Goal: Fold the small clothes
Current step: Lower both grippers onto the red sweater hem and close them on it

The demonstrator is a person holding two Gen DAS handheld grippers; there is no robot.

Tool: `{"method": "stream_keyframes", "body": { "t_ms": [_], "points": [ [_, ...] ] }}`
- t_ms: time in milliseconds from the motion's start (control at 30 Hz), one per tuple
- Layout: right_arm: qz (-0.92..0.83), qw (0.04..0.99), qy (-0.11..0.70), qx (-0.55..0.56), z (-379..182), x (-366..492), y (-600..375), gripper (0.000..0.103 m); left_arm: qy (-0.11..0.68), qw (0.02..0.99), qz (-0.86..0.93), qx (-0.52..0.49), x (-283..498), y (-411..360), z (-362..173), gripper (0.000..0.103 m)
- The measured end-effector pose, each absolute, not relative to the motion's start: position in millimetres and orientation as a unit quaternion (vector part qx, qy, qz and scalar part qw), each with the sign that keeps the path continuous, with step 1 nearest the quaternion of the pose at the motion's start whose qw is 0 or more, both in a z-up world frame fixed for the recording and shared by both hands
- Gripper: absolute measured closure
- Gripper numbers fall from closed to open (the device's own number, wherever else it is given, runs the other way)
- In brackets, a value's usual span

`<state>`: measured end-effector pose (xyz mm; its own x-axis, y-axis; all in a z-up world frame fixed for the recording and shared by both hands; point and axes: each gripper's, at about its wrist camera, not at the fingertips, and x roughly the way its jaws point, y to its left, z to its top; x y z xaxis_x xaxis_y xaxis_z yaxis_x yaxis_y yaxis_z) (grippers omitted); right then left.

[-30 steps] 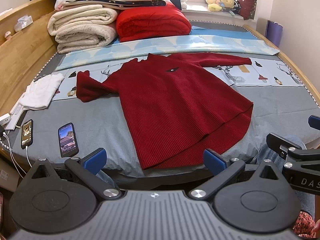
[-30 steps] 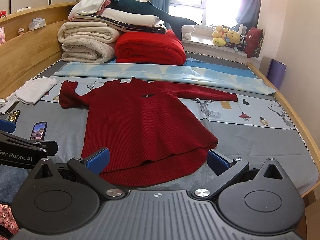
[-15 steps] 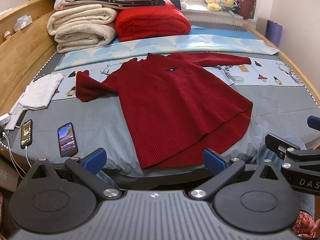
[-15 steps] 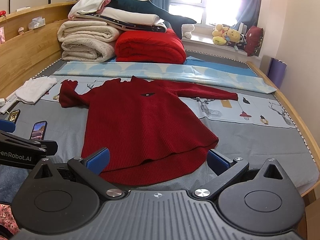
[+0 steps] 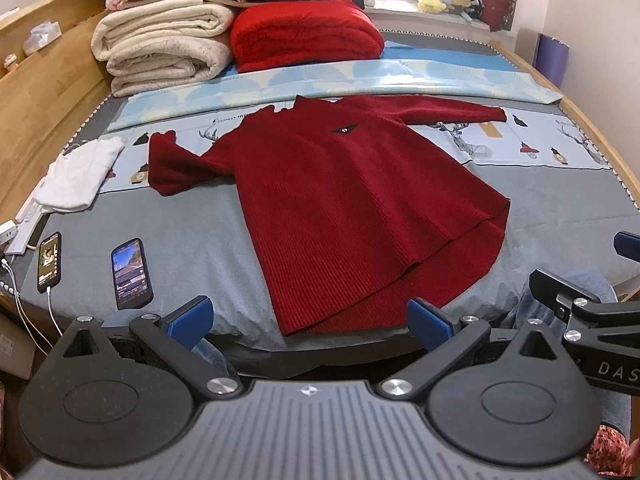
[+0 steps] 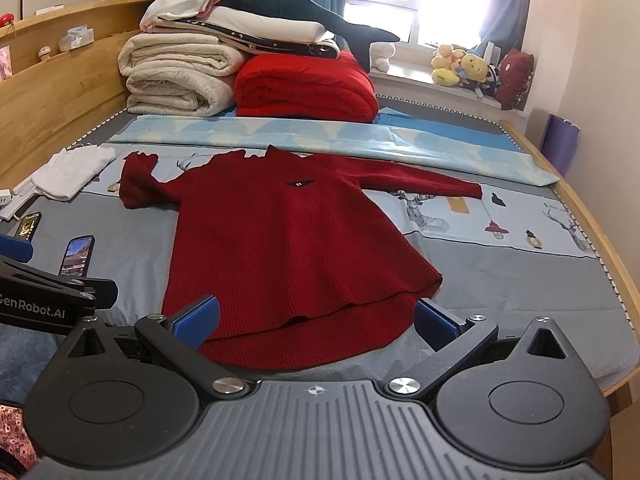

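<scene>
"GenRobot.AI" marks the left gripper beside the red sweater.

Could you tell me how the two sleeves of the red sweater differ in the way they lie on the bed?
The sweater's left-side sleeve is bunched and bent, its cuff turned up toward the headboard, while the right-side sleeve stretches out straight and flat. The left-side sleeve looks short and thick; the right-side sleeve looks long and slim. The right-side sleeve ends near the printed deer; the left-side sleeve ends near the white garment. Both are unfolded, the same dark red knit.
</scene>
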<state>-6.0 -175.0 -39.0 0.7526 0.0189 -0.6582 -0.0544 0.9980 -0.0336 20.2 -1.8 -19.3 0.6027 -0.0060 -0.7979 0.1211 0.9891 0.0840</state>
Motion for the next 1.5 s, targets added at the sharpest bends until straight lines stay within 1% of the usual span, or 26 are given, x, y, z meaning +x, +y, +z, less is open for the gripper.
{"method": "stream_keyframes", "body": {
  "t_ms": [200, 267, 367, 500, 667, 833, 900, 1000, 1067, 1100, 1133, 1167, 1200, 1233, 1300, 1400, 1500],
  "points": [
    [0.013, 0.935, 0.355, -0.023, -44.1, 6.0, -180.0, 0.001, 0.466, 0.883, -0.041, 0.052, 39.5, 0.5, -32.1, 0.000],
    [0.003, 0.934, 0.356, -0.020, -50.2, 17.6, -187.6, 0.001, 0.486, 0.872, -0.036, 0.045, 55.2, 3.5, -45.4, 0.000],
    [-0.030, 0.928, 0.370, 0.000, -69.7, 45.6, -210.3, 0.001, 0.495, 0.868, -0.010, 0.043, 78.6, 10.3, -68.1, 0.000],
    [-0.066, 0.911, 0.404, 0.051, -117.3, 93.5, -254.9, 0.001, 0.489, 0.870, 0.031, 0.056, 113.8, 12.8, -109.0, 0.000],
    [-0.108, 0.881, 0.447, 0.111, -190.2, 157.3, -310.4, 0.001, 0.527, 0.847, 0.049, 0.040, 165.1, 15.7, -177.5, 0.000],
    [-0.172, 0.846, 0.449, 0.230, -253.1, 224.8, -371.4, 0.001, 0.567, 0.821, 0.060, 0.028, 205.5, 15.1, -240.9, 0.001],
    [-0.179, 0.834, 0.444, 0.275, -273.5, 248.7, -393.3, 0.001, 0.592, 0.803, 0.059, 0.014, 223.3, 16.3, -264.0, 0.002],
    [-0.178, 0.833, 0.434, 0.294, -295.7, 278.0, -412.7, 0.001, 0.610, 0.789, 0.079, 0.017, 237.6, 15.4, -286.6, 0.003],
    [-0.168, 0.834, 0.437, 0.292, -308.2, 295.4, -418.6, 0.004, 0.607, 0.789, 0.092, -0.009, 240.5, 17.8, -290.5, 0.004],
    [-0.155, 0.831, 0.450, 0.287, -314.7, 302.9, -418.5, 0.019, 0.604, 0.791, 0.096, -0.021, 240.2, 19.0, -289.7, 0.011],
    [-0.137, 0.830, 0.462, 0.281, -319.1, 309.3, -417.8, 0.035, 0.602, 0.792, 0.092, -0.028, 240.0, 19.0, -288.0, 0.026],
    [-0.133, 0.836, 0.468, 0.252, -319.4, 312.8, -413.1, 0.051, 0.596, 0.796, 0.105, -0.018, 238.7, 15.9, -283.2, 0.037],
    [-0.133, 0.848, 0.463, 0.220, -317.7, 315.1, -408.3, 0.080, 0.585, 0.799, 0.139, 0.011, 237.1, 10.4, -277.2, 0.076],
    [-0.121, 0.854, 0.463, 0.203, -316.2, 315.4, -405.6, 0.084, 0.584, 0.794, 0.165, 0.041, 237.4, 4.4, -274.0, 0.095],
    [-0.122, 0.859, 0.448, 0.214, -313.7, 311.8, -407.9, 0.088, 0.585, 0.792, 0.172, 0.045, 237.9, -0.4, -272.2, 0.096],
    [-0.137, 0.860, 0.441, 0.219, -311.3, 312.6, -415.6, 0.090, 0.597, 0.783, 0.163, 0.063, 237.0, -16.4, -268.9, 0.096],
    [-0.154, 0.864, 0.411, 0.245, -303.3, 313.1, -437.3, 0.090, 0.615, 0.775, 0.125, 0.071, 232.6, -44.3, -268.9, 0.096]
  ]
}}
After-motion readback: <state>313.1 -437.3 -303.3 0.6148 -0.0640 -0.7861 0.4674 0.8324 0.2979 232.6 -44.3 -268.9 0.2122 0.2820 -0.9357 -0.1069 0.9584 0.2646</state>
